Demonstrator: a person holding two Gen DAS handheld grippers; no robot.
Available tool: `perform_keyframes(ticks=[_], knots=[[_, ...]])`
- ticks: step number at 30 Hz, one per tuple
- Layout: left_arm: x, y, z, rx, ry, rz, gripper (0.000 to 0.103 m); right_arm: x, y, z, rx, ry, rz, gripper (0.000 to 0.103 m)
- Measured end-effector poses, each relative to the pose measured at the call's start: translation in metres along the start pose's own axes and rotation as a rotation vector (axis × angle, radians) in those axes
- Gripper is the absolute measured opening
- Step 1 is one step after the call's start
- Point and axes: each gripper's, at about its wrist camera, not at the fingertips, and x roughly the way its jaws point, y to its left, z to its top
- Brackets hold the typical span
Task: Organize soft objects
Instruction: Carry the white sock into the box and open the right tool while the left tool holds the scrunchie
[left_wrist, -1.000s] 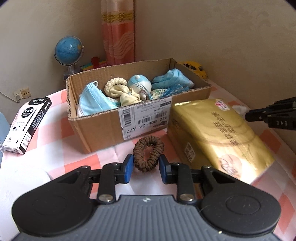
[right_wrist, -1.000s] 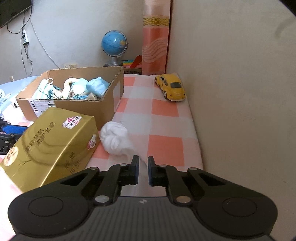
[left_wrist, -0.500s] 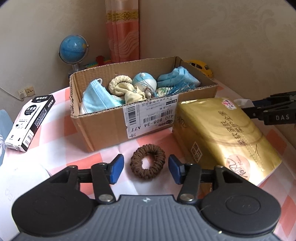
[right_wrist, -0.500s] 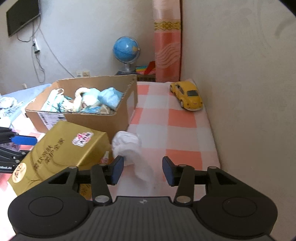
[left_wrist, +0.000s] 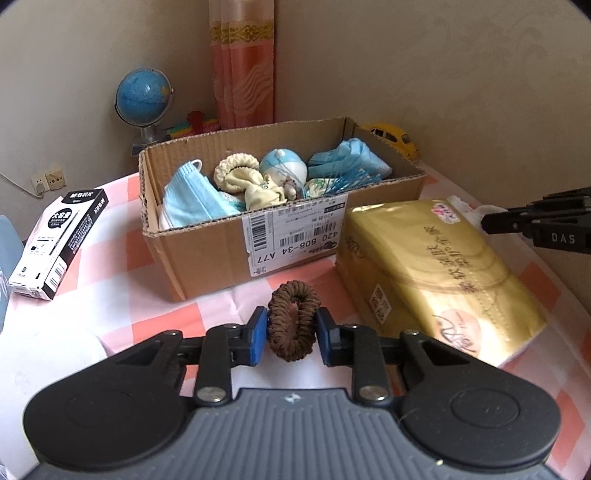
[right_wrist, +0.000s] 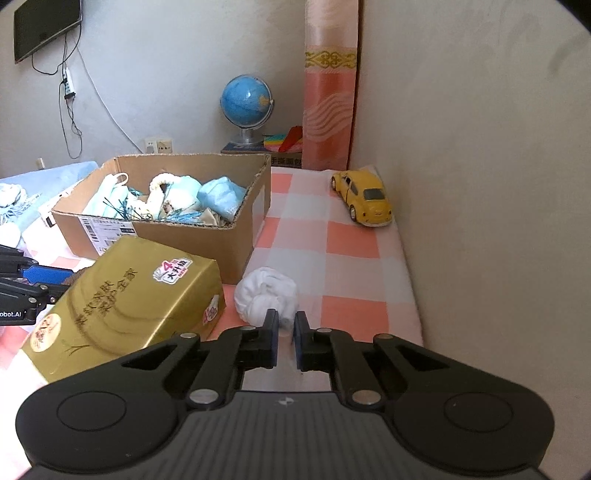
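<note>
Left gripper (left_wrist: 291, 335) is squeezing the brown braided hair scrunchie (left_wrist: 293, 319) between its blue-padded fingers (left_wrist: 258, 336), just in front of the open cardboard box (left_wrist: 221, 243) of masks and soft items. Right gripper (right_wrist: 284, 335) fingers are sitting narrow, pinching the edge of the crumpled white cloth (right_wrist: 265, 298) lying on the checkered table (right_wrist: 352, 266) beside the gold tissue pack (right_wrist: 122, 299).
</note>
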Motion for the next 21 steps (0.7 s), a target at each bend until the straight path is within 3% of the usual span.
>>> perform_keyframes(ticks=[14, 21], knots=[[-0.068, -0.011, -0.007, 0.066, -0.030, -0.068, 0.027, -0.063, 0.017, 0.019, -0.067, -0.072, -0.064, 0.011], [-0.091, -0.014, -0.016, 0.075, -0.056, -0.099, 0.027, -0.078, 0.038, 0.051, -0.133, -0.114, -0.036, 0.011]])
